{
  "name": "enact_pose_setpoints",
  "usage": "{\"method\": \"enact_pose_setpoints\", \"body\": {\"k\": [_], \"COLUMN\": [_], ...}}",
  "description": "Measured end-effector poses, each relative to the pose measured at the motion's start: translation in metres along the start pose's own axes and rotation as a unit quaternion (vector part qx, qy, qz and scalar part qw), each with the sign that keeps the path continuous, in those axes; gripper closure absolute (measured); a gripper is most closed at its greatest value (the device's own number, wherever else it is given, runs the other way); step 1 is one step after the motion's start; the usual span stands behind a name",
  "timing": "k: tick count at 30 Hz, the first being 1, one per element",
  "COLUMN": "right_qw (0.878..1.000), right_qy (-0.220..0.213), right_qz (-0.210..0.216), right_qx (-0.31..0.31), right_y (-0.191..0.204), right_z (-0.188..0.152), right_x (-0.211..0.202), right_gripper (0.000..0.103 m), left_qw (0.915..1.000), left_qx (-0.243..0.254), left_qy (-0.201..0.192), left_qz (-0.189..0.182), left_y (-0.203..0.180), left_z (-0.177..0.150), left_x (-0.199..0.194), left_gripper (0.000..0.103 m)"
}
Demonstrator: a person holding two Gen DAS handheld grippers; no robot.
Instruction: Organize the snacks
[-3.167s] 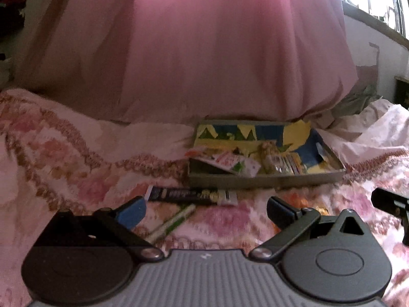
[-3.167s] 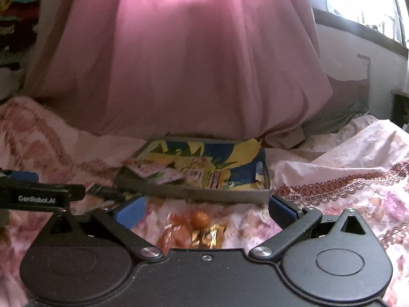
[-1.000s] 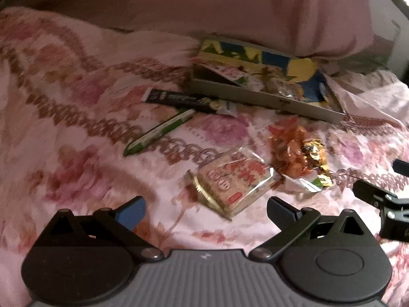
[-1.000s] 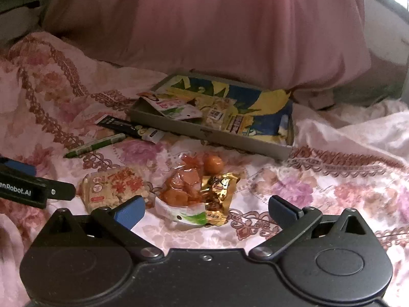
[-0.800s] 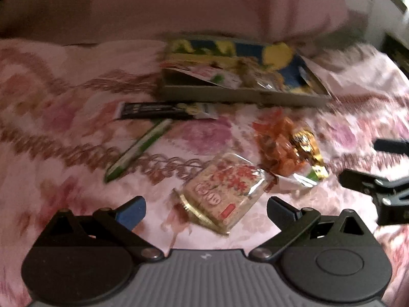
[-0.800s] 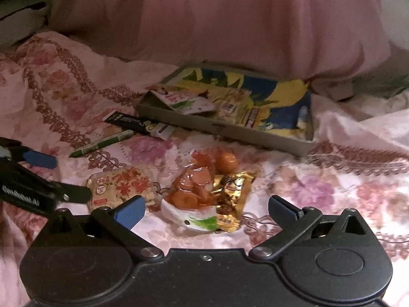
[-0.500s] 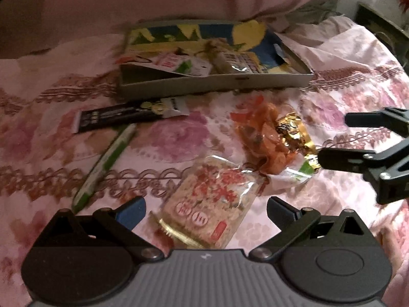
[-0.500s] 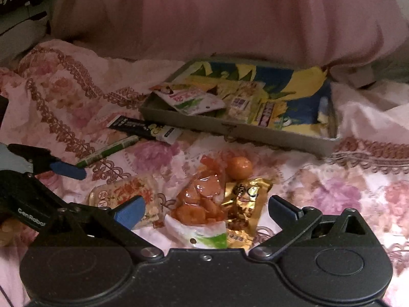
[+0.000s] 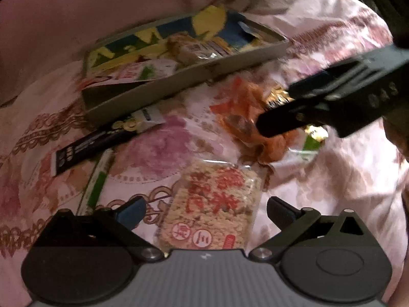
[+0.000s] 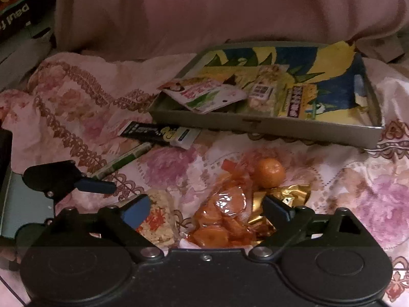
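A clear pack of rice crackers with red print (image 9: 212,209) lies on the floral bedsheet between the fingers of my open left gripper (image 9: 205,208); it also shows in the right wrist view (image 10: 158,220). A clear bag of orange snacks (image 10: 222,220) lies between the fingers of my open right gripper (image 10: 207,211), beside a gold packet (image 10: 283,199) and a small orange fruit (image 10: 271,172). The shallow box (image 10: 268,125) with the blue and yellow lining holds several snack packs. In the left wrist view the right gripper's fingers (image 9: 288,120) hover over the orange bag (image 9: 245,117).
A black snack bar (image 10: 158,133) and a green-and-white stick pack (image 10: 122,161) lie on the sheet left of the box. A big pink cushion (image 10: 204,7) stands behind the box. The left gripper's finger (image 10: 94,185) shows at the left of the right wrist view.
Both grippers have come down and forward toward the sheet. The left one now straddles the rice cracker pack, the right one the orange snack bag. Both stay open.
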State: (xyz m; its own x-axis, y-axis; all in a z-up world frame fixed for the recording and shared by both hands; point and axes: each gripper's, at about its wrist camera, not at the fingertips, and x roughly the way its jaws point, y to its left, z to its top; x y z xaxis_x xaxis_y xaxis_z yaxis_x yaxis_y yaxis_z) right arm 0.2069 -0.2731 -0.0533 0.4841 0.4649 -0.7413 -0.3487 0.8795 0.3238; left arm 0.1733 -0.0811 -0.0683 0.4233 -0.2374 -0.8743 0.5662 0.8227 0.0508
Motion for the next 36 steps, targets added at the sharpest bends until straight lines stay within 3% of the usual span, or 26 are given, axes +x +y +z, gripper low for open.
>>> {"method": "enact_pose_setpoints", "body": {"k": [12,21,27,36], "right_qw": [1.0,0.999,0.999,0.999], "right_qy": [0.021,0.03,0.028,0.025], "right_qz": [-0.017,-0.031,-0.034,-0.039], "right_qx": [-0.003,-0.011,-0.013,-0.004], "right_y": [0.0,0.003,0.003,0.0], "right_z": [-0.002,-0.006,-0.007,-0.008], "right_x": [0.026,0.028,0.028,0.026], "right_gripper": [0.028,0.029,0.029,0.028], "left_qw": [0.9994,0.9991,0.9992,0.9926], "left_qx": [-0.011,-0.03,-0.02,-0.104], "left_qy": [0.031,0.029,0.033,0.06], "left_qz": [-0.008,-0.013,-0.008,0.018], "left_y": [0.003,0.007,0.001,0.025], "left_z": [-0.002,-0.002,-0.003,-0.005], "left_x": [0.014,0.011,0.009,0.007], "left_gripper": [0.006,0.017,0.018,0.018]}}
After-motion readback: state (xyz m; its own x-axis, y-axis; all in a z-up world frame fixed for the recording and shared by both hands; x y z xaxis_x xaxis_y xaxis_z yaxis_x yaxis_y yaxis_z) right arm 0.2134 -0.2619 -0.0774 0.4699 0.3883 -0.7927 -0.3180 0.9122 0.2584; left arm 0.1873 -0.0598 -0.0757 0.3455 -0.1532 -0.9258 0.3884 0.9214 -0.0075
